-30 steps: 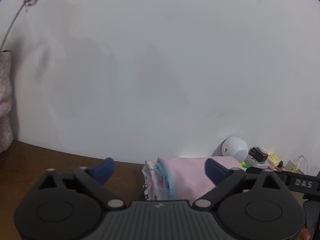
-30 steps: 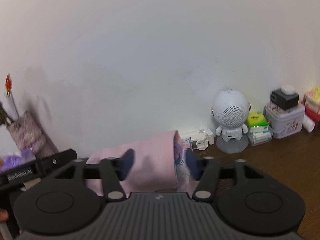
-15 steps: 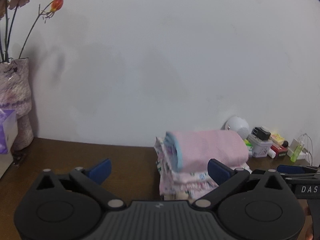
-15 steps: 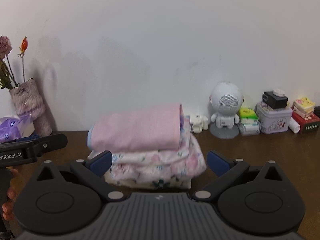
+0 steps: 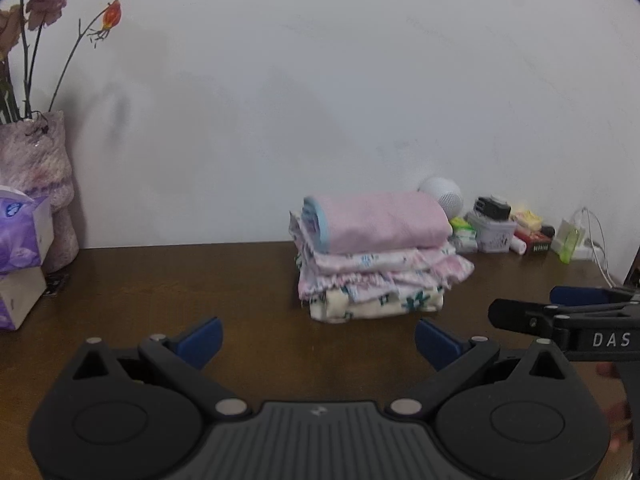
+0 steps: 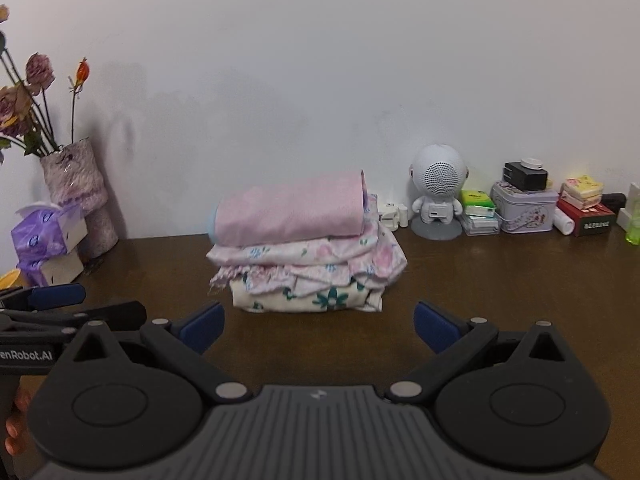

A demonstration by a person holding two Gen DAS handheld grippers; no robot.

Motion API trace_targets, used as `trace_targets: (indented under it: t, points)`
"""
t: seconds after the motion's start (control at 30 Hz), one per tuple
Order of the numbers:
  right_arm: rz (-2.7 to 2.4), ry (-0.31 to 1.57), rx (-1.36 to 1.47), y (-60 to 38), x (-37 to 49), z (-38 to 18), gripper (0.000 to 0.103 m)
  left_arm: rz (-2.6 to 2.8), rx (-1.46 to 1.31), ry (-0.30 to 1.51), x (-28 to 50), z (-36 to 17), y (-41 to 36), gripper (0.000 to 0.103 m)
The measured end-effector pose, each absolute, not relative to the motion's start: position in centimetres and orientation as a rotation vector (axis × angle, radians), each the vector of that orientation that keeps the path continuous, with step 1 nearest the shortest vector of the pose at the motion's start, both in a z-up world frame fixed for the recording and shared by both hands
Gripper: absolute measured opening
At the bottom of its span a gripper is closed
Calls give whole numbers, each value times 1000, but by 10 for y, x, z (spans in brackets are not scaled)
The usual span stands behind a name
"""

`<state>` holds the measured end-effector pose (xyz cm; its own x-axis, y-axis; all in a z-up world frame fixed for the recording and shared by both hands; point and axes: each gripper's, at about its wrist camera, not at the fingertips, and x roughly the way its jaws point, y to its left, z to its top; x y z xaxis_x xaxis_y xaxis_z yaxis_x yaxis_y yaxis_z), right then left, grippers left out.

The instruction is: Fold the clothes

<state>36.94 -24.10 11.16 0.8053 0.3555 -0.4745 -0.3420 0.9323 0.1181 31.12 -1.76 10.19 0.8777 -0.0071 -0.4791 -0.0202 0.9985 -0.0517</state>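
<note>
We see both tongs spread wide with nothing between the jaws: left gripper (image 5: 318,340) and right gripper (image 6: 318,326) sit low in their frames over bare wooden table (image 6: 500,280), short of the clothes. The stack of folded clothes (image 6: 306,256) is centre frame in the right wrist view, right of centre in the left wrist view (image 5: 376,260), near the wall. Pink folded garment (image 6: 292,210) on top, floral pieces under it. Robot-shaped speaker (image 6: 438,190) just right of the stack, tin box (image 6: 524,208) beyond. Vase of dried flowers (image 6: 78,196) and tissue pack (image 6: 46,236) at left.
</note>
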Motion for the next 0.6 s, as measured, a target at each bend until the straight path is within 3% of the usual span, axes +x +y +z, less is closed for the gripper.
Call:
trace_targets:
  t: [0.6]
  points:
    - [353,509,-11,-250,262,105,103,-2,-83,513,192,100,-19,103]
